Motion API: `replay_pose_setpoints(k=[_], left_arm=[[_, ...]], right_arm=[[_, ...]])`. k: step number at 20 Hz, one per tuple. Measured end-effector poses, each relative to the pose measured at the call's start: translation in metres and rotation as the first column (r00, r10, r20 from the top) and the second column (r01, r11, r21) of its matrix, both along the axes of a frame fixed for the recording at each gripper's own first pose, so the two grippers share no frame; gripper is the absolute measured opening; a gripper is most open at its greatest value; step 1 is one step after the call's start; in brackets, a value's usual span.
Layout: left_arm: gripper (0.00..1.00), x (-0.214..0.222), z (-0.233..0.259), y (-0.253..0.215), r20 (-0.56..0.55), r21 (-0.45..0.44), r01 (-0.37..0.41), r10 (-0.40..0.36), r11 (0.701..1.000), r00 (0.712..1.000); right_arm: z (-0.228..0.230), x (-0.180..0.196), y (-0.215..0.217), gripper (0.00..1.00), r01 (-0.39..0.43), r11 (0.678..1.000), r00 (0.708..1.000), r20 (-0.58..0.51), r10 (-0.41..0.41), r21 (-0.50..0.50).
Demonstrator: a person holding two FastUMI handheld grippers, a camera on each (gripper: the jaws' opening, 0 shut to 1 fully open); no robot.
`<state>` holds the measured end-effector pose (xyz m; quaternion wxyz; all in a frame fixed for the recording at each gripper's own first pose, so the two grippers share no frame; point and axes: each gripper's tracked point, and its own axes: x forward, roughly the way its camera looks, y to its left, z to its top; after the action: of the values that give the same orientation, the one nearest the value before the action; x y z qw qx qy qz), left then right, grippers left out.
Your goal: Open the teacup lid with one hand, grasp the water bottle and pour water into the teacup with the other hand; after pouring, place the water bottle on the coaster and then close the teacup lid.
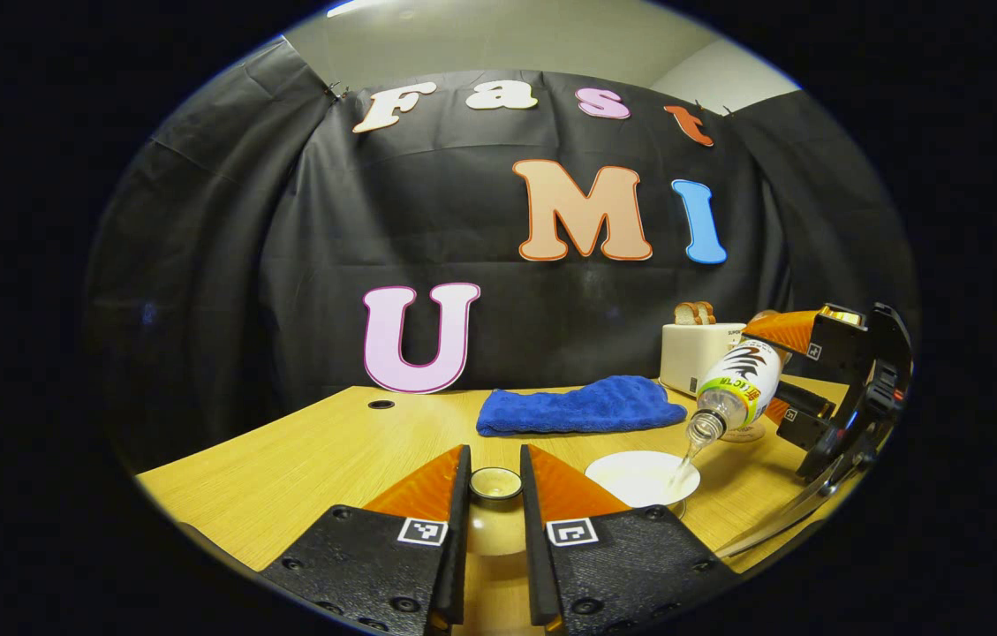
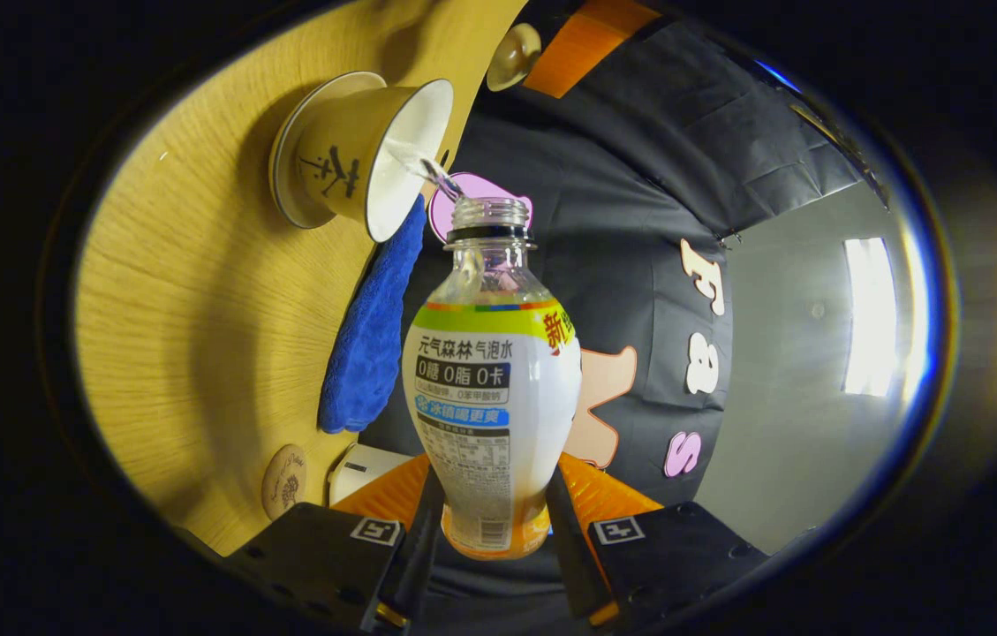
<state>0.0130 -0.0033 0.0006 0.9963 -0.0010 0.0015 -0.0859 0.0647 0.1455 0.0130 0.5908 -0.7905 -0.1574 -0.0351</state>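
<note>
One bottle (image 2: 494, 389), one teacup (image 2: 357, 159), one lid (image 1: 495, 483), one coaster (image 2: 284, 480), one towel (image 1: 582, 406) and one toaster (image 1: 699, 353) are on or over the counter (image 1: 304, 459). The right tongs (image 2: 494, 521) grip the tilted bottle, its mouth above the teacup, water falling in. The left tongs (image 1: 495, 495) clamp the lid just left of the teacup. The counter's left side is free.
</note>
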Motion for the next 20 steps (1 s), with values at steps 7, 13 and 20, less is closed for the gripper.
replay_pose_setpoints(k=[7,13,20], left_arm=[[0.26,0.000,0.001,-0.001,0.000,0.000,0.000,0.000,1.000,1.000],[0.26,0.000,0.001,0.000,0.000,0.000,0.000,0.000,1.000,1.000],[0.26,0.000,0.000,0.000,0.000,0.000,0.000,0.000,1.000,1.000]], right_arm=[[-0.006,-0.005,0.003,0.64,-0.019,0.998,0.998,0.061,0.023,-0.058],[-0.017,-0.008,0.001,0.63,-0.032,0.994,0.992,0.115,0.044,-0.106],[-0.020,-0.007,-0.002,0.63,-0.035,0.987,0.991,0.125,0.055,-0.155]])
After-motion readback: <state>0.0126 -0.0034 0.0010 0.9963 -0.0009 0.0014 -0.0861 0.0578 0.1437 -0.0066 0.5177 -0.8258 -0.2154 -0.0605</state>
